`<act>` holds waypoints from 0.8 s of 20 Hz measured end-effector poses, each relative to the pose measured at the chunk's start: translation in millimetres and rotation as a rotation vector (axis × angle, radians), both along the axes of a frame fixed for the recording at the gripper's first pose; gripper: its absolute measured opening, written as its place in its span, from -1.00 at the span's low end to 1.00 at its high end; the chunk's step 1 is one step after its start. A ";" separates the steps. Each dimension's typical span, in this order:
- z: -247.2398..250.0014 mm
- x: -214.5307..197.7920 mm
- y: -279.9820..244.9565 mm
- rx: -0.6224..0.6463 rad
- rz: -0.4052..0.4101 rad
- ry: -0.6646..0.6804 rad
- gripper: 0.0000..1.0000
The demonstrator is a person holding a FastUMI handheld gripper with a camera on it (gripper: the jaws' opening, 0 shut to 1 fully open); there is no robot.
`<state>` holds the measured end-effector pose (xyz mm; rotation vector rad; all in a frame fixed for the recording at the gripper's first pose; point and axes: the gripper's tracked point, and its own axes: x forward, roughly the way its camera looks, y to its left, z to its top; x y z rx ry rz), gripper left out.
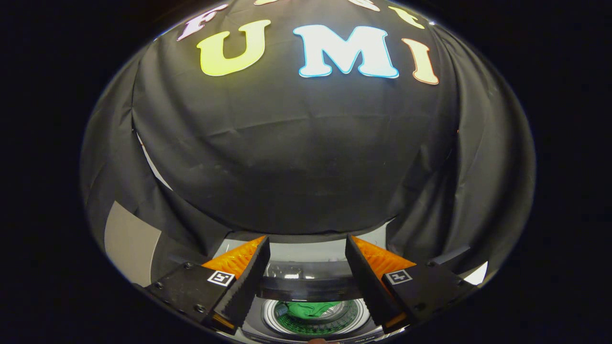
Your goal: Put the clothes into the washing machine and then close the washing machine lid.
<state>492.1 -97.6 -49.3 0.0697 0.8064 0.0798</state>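
Note:
My gripper (307,244) is open, its two fingers spread wide with nothing between them. Below and between the fingers lies the top-loading washing machine (267,321), its round drum mouth showing. A green garment (313,308) lies inside the drum. The machine's dark transparent lid (308,288) stands raised across the gap between the fingers, just behind the drum opening. The fingers hover above the machine and touch nothing.
The booth's black cloth wall (296,157) hangs close ahead beyond the fingers. A pale panel (129,241) shows past the left finger, and a light surface (306,252) lies behind the machine.

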 end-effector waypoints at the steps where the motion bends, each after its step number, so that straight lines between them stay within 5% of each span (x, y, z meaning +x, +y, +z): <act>1: -3.9 -2.6 -0.3 -0.005 0.003 0.010 0.96; 16: 0.8 -27.9 -0.1 -0.024 -0.003 -0.055 0.97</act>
